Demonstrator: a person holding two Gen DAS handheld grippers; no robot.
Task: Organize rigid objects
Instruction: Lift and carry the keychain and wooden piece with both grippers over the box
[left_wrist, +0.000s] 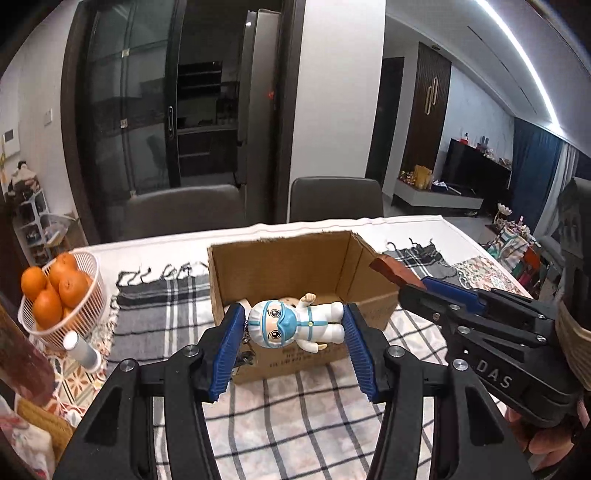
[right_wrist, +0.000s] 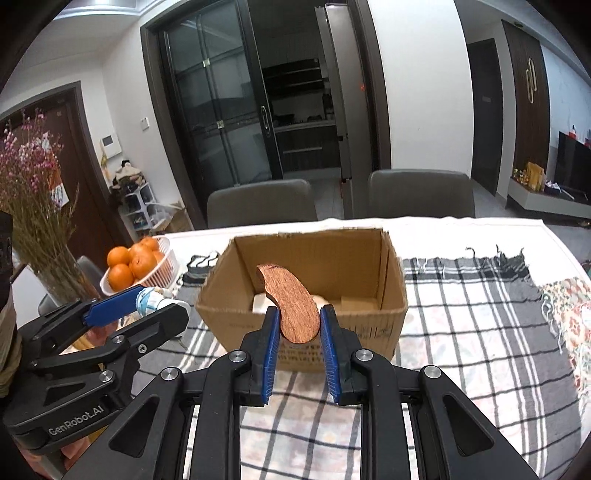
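Observation:
My left gripper (left_wrist: 295, 325) is shut on a white and blue toy figure in a protective suit (left_wrist: 295, 326), held sideways just in front of an open cardboard box (left_wrist: 284, 258). It also shows in the right wrist view (right_wrist: 147, 300). My right gripper (right_wrist: 297, 325) is shut on a curved brown wooden piece (right_wrist: 291, 302), held upright at the near rim of the box (right_wrist: 391, 306). The wooden piece also shows at the right in the left wrist view (left_wrist: 397, 275). Pale objects lie inside the box, partly hidden.
A white basket of oranges (left_wrist: 51, 291) stands left of the box, with a white cylinder (left_wrist: 81, 349) beside it. A vase of dried flowers (right_wrist: 37, 206) is at the far left. A plaid cloth (right_wrist: 461, 332) covers the table. Two grey chairs (right_wrist: 262, 203) stand behind.

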